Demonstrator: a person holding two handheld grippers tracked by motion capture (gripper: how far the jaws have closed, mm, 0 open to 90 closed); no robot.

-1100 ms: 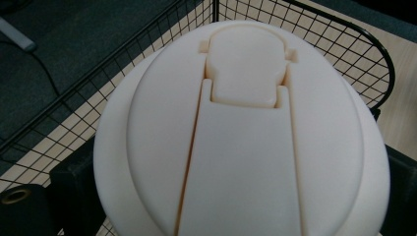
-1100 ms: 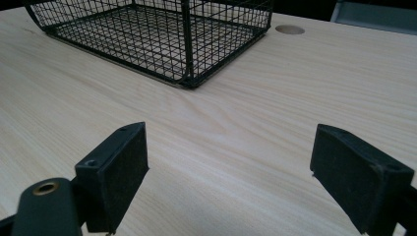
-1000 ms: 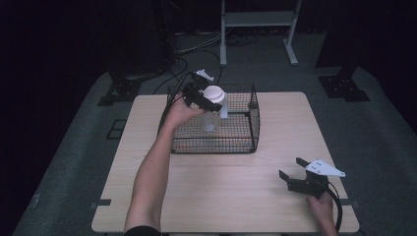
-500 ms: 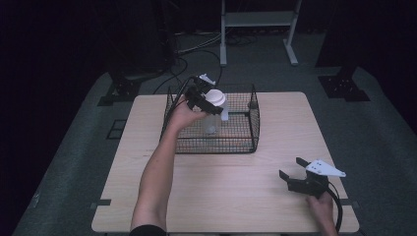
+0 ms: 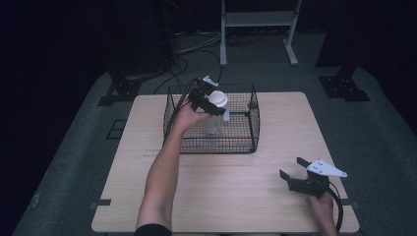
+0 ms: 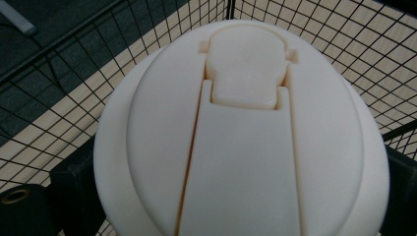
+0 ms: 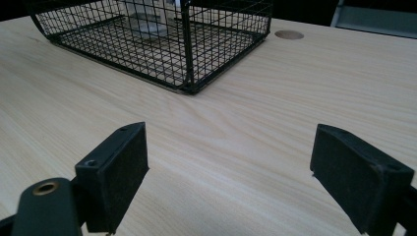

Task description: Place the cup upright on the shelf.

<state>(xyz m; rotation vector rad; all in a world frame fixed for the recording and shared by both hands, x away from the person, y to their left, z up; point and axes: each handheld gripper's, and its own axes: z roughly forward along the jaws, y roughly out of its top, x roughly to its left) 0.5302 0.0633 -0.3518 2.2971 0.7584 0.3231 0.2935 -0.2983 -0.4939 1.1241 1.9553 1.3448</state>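
A clear bottle with a wide white flip-top lid (image 5: 217,100) stands upright inside the black wire basket (image 5: 216,146). My left gripper (image 5: 208,104) reaches in from the basket's left side and is shut on the bottle just under its lid. In the left gripper view the lid (image 6: 241,132) sits close to the camera, with a black jaw at each lower side of it. My right gripper (image 5: 292,167) rests low near the table's front right, open, with nothing between its pads (image 7: 118,172).
The basket stands at the back middle of the light wooden table (image 5: 275,128); in the right gripper view its near corner (image 7: 189,73) is well ahead of the jaws. A round hole (image 7: 288,34) marks the tabletop. Dark stands and cables lie on the floor behind.
My left gripper has carried the bottle slightly right and down into the basket. The right gripper has stayed still.
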